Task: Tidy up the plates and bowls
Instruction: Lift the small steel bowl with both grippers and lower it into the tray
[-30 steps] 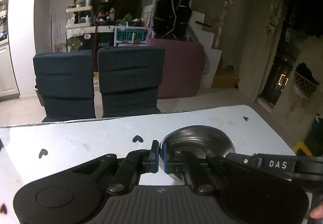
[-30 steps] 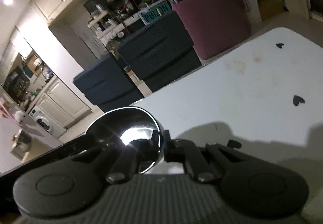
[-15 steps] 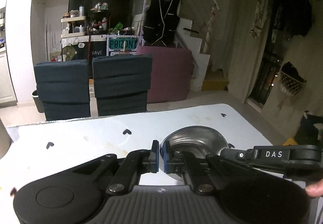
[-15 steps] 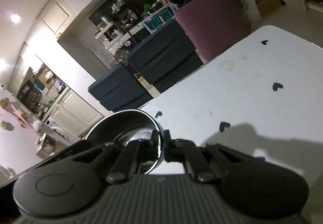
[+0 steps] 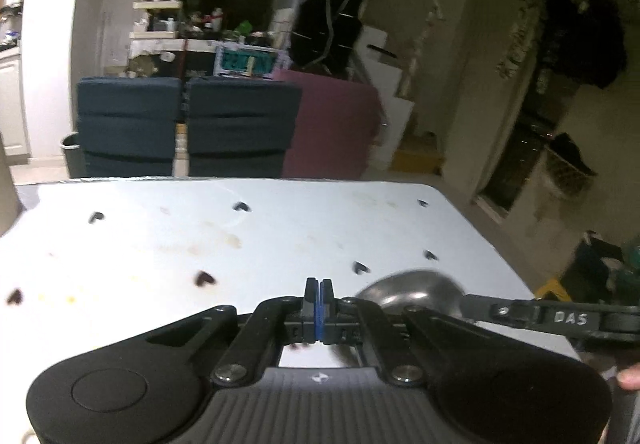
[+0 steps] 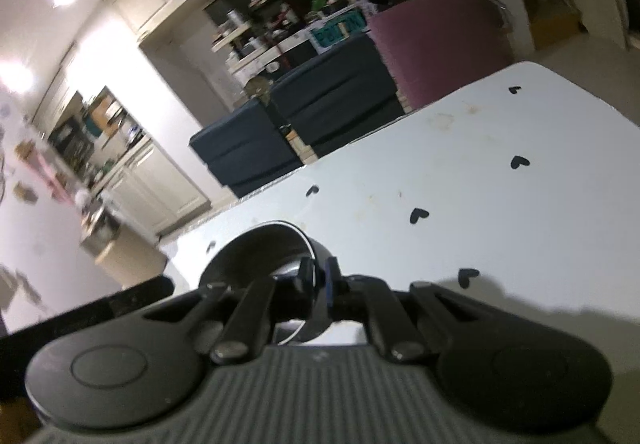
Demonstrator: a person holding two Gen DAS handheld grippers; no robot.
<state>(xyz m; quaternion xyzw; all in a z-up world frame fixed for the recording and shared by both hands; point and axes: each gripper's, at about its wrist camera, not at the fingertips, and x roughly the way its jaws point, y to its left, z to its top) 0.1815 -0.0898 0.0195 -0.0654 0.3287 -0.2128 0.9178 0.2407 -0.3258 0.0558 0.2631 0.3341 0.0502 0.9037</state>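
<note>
Left claw (image 5: 319, 294) let go of steel bowl (image 5: 412, 290), now pinched shut w/ nothing; right claw (image 6: 319, 276) clamps bowl rim.

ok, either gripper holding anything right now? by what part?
Left gripper: jaws shut on nothing. Right gripper: jaws clamped on the rim of the shiny steel bowl, one finger inside, one outside. The left view shows that bowl beside the right gripper.

I see one shiny steel bowl (image 6: 276, 248), round and dark inside, tilted above the white table (image 6: 500, 203), its rim pinched between my right gripper's (image 6: 319, 280) fingers. From the left camera it shows blurred (image 5: 412, 290), lower right.
</note>
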